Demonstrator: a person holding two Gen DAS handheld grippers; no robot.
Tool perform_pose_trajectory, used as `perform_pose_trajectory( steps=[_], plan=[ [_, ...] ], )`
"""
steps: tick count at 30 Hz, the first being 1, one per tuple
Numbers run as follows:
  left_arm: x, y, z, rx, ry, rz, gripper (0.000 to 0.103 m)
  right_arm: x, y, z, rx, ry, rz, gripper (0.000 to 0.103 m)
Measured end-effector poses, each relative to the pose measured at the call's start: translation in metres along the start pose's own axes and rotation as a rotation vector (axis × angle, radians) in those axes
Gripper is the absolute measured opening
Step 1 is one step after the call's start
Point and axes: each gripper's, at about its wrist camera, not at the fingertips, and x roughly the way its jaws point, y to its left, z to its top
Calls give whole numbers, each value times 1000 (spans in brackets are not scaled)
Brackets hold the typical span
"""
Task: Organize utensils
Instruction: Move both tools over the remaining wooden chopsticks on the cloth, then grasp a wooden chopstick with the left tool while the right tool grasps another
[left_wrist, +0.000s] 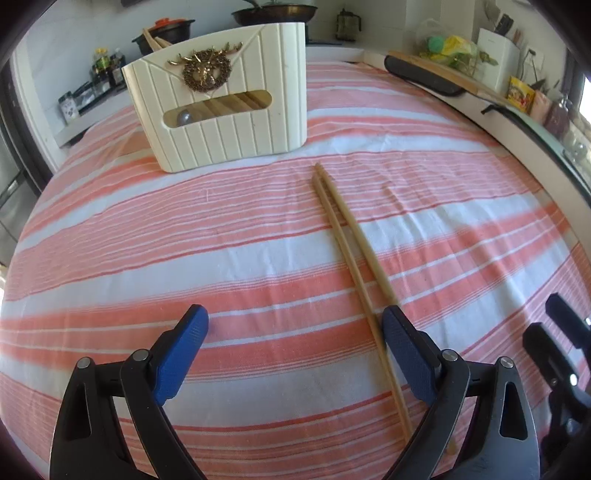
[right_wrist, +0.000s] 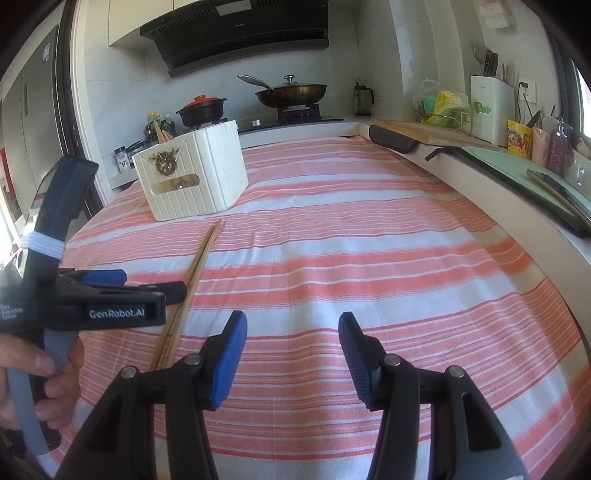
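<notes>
Pair of chopsticks (left_wrist: 349, 254) lies flat on the striped cloth (left_wrist: 221, 258) over the counter, long axis running near-to-far, far tips aimed toward the cream holder (left_wrist: 218, 110) at the far left. Holder stands upright w/ more chopsticks already in it, well apart from the loose pair.

Left gripper (left_wrist: 295, 332) is the one on it: jaws apart, nothing clamped, and the pair sits at the right-hand side of the gap, its near end running just beside the right pad (left_wrist: 406, 354) and partly under it. Can't tell if that pad touches the wood. So the sticks aren't centred btwn the jaws; my guess is the gripper wants to slide a bit right before closing, and closing across the sticks, not along them.

Right gripper (right_wrist: 291, 350) hangs further right over bare cloth, jaws apart, empty. From its cam the left gripper is at the left edge, a hand (right_wrist: 44, 376) on its handle, chopsticks passing beneath its tips. Left is clearly nearer; right looks idle.
</notes>
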Motion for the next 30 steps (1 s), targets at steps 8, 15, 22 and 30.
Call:
perform_pose_trajectory(
  steps=[8,15,22,30],
  plan=[
    [0,8,9,-10,-35,-18,38,2,-2,1,11,6,-7,53],
    [-3,21,3,-50,-50,11,5,4,-3,1,20,15,-12,53],
    [-23,62,-22,-150,-47,62,5,4,-3,1,22,18,-19,53],
    [-41,116,-54,-232,-24,67,6,5,0,1,9,23,-35,53]
  ],
)
